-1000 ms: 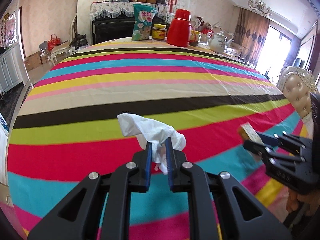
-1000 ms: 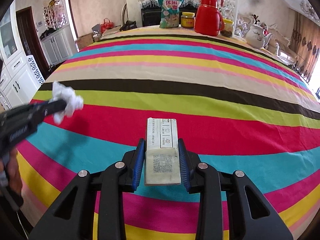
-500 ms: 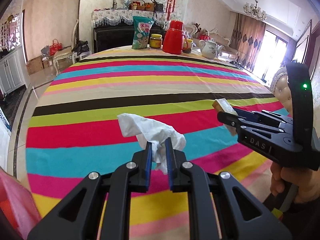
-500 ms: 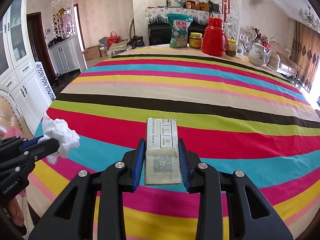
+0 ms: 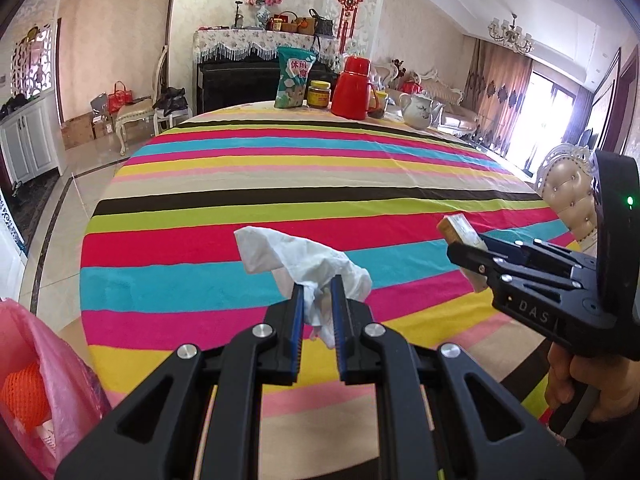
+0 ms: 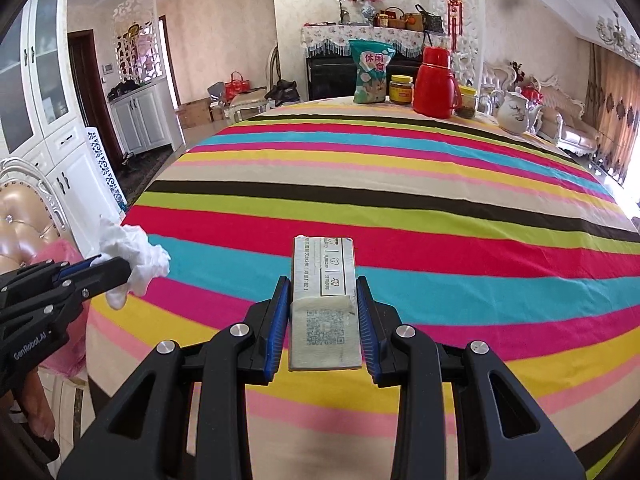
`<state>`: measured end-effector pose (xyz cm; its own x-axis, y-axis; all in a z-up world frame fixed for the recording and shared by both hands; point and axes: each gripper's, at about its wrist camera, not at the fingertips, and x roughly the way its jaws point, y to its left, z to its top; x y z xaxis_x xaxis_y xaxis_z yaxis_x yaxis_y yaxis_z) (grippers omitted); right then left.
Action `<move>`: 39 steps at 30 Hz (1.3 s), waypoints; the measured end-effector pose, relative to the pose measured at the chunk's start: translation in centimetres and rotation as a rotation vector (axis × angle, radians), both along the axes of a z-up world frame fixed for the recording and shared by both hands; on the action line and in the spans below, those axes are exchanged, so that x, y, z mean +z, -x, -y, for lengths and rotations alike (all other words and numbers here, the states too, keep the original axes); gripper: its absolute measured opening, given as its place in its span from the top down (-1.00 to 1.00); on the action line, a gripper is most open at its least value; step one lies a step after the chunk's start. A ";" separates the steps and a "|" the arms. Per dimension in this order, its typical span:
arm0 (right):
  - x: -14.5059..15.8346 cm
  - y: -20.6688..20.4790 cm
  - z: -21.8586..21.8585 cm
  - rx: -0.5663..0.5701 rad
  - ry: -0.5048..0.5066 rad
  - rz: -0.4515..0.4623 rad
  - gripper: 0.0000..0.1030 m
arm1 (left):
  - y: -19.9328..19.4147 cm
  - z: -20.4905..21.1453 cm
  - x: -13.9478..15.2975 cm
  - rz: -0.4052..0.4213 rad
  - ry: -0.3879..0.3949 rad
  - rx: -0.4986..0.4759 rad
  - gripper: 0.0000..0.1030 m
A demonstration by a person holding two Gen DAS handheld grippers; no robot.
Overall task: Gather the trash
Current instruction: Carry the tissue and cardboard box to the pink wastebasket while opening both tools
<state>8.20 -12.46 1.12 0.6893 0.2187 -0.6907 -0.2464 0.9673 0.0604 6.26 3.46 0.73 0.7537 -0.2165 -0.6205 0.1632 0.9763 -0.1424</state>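
Tissue (image 5: 304,258) view alone shows pink bag (image 5: 48,364); other, box (image 6: 324,300) label.

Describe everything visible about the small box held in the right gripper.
The small box is a flat, elongated carton, pale grey-beige, apparently cardboard. Its top face bears a QR code on the near flap and printed text with small icons farther out. It lies flat and lengthwise along the right gripper, clamped on its long sides by the blue-padded fingers, its far end sticking out past the tips. It is held in the air above the striped tablecloth, touching nothing else.
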 end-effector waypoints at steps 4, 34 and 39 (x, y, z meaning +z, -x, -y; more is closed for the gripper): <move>-0.1 1.3 -0.9 0.017 0.004 0.002 0.38 | 0.9 -0.6 0.2 0.007 0.002 0.012 0.75; 1.7 3.6 -8.6 0.130 0.011 0.047 0.38 | 7.4 -8.8 2.7 0.076 0.000 0.177 0.75; 2.2 3.7 -9.8 0.159 0.001 0.053 0.38 | 8.8 -11.1 3.4 0.096 -0.003 0.232 0.75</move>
<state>4.52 -2.67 3.36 0.6816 0.3278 -0.6542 -0.3995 0.9157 0.0426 -2.57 14.58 4.11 0.8384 -0.0292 -0.5443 -0.0523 0.9896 -0.1337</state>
